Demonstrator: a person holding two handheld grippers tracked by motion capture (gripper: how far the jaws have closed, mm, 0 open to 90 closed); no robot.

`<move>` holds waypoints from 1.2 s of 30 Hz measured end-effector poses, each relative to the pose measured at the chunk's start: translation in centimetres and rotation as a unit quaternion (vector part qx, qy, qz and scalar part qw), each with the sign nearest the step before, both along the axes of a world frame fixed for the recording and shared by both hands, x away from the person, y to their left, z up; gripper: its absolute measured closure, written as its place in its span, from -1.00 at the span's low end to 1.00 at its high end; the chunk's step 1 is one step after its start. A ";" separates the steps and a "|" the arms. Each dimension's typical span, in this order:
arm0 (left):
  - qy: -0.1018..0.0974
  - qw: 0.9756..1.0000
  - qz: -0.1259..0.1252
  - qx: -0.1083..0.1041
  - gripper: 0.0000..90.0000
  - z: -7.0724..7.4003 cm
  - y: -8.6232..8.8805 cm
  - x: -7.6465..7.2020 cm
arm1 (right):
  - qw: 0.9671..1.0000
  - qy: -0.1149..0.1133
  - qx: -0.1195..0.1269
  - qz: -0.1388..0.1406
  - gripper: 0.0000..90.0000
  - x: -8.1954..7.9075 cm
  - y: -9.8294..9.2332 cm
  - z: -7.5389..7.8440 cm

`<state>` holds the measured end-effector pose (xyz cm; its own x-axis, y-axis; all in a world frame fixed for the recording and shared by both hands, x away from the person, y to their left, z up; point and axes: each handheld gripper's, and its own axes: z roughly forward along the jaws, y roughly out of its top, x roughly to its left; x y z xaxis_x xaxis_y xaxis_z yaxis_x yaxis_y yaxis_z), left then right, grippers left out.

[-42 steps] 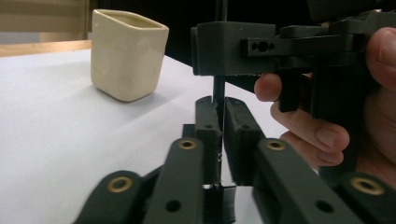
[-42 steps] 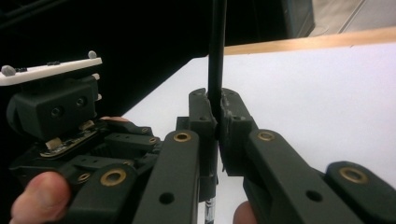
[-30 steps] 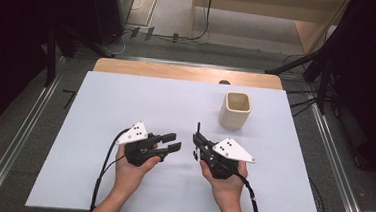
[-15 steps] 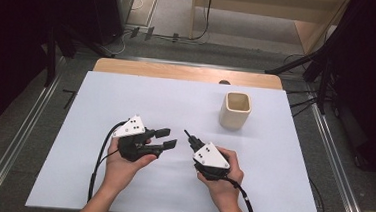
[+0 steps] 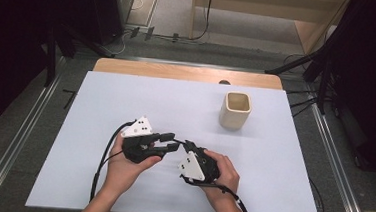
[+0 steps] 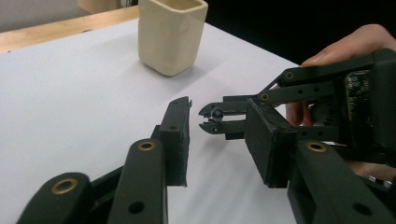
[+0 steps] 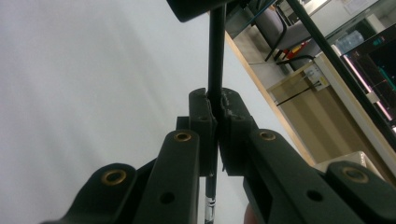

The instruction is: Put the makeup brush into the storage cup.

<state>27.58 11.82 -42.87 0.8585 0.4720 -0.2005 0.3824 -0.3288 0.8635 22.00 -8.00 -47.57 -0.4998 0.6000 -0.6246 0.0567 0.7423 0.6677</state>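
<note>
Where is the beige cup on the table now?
In the high view the beige cup stands upright on the far right part of the white table, beyond the right gripper, apart from both grippers.

A lab or test room, not a home. The white counter (image 5: 126, 106) stands on grey carpet between metal floor rails (image 5: 339, 166); beyond it cables (image 5: 207, 17) trail past dark equipment stands (image 5: 324, 60), and a glass-walled office (image 7: 345, 42) lies farther off.
</note>
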 end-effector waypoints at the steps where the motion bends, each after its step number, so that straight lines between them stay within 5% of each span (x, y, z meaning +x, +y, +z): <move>1: 0.002 1.000 -0.001 0.001 0.43 0.0 0.0 0.0 | 1.000 -0.007 -0.008 0.003 0.94 0.0 0.1 0.0; 6: 0.018 1.000 -0.006 0.014 0.55 -0.2 -0.2 0.2 | 0.999 -0.021 -0.038 0.013 0.94 -0.3 0.7 -0.3; 12: 0.034 0.999 -0.017 0.025 0.88 -0.5 -0.4 0.3 | 0.999 -0.027 -0.044 0.014 0.94 -0.4 0.8 -0.4; 16: 0.035 0.999 -0.020 0.022 0.91 -0.5 -0.3 0.3 | 0.998 -0.027 -0.046 0.017 0.94 -0.4 0.7 -0.3; 17: 0.036 0.999 -0.021 0.017 0.91 -0.5 -0.2 0.4 | 0.999 -0.026 -0.043 0.018 0.93 -0.4 0.7 -0.3; 19: 0.031 0.999 -0.014 0.015 0.92 -0.5 -0.1 0.3 | 1.000 -0.018 -0.003 0.018 0.38 -0.3 0.5 -0.2; 20: 0.030 0.999 -0.012 0.010 0.92 -0.5 0.0 0.4 | 1.000 -0.018 -0.003 0.018 0.38 -0.3 0.5 -0.2; 21: 0.028 1.000 -0.008 0.004 0.92 -0.5 0.1 0.4 | 0.999 0.014 0.046 0.010 0.14 -0.3 0.2 0.2; 22: 0.024 1.000 -0.003 0.001 0.92 -0.5 0.2 0.4 | 0.999 0.014 0.046 0.010 0.14 -0.3 0.2 0.2; 23: 0.022 1.000 0.006 -0.012 0.92 -0.6 0.5 0.5 | 0.994 0.030 0.102 0.002 -0.12 -0.3 -0.3 0.4; 25: 0.017 1.000 0.014 -0.018 0.92 -0.7 0.7 0.6 | 0.991 0.037 0.125 0.002 -0.17 -0.3 -0.5 0.5; 26: 0.011 0.999 0.023 -0.031 0.92 -1.0 1.0 0.7 | 0.981 0.057 0.184 0.004 -0.32 -0.1 -1.2 0.9; 27: 0.011 0.999 0.023 -0.031 0.92 -1.0 1.0 0.7 | 0.981 0.057 0.184 0.004 -0.32 -0.1 -1.2 0.9; 28: 0.006 0.999 0.028 -0.042 0.92 -1.3 1.3 0.8 | 0.970 0.077 0.232 0.001 -0.43 -0.1 -1.7 1.3; 29: 0.006 0.999 0.028 -0.042 0.92 -1.3 1.3 0.8 | 0.970 0.077 0.232 0.001 -0.43 -0.1 -1.7 1.3; 30: 0.003 0.998 0.031 -0.050 0.92 -1.5 1.4 0.8 | 0.965 0.083 0.248 0.001 -0.51 -0.1 -1.8 1.4; 31: 0.002 0.998 0.034 -0.053 0.92 -1.6 1.5 0.8 | 0.951 0.099 0.291 -0.012 -0.72 -0.1 -1.9 1.6; 32: -0.001 0.998 0.035 -0.058 0.92 -1.7 1.6 0.9 | 0.951 0.099 0.291 -0.012 -0.72 -0.1 -1.9 1.6; 34: -0.007 0.997 0.042 -0.070 0.92 -1.8 1.8 0.8 | 0.937 0.116 0.329 -0.021 -0.90 -0.1 -2.1 1.6; 35: -0.020 0.995 0.045 -0.081 0.92 -1.7 2.0 0.7 | 0.923 0.131 0.360 -0.039 -1.00 0.0 -2.1 1.6; 36: -0.020 0.995 0.045 -0.081 0.92 -1.7 2.0 0.7 | 0.923 0.131 0.360 -0.039 -1.00 0.0 -2.1 1.6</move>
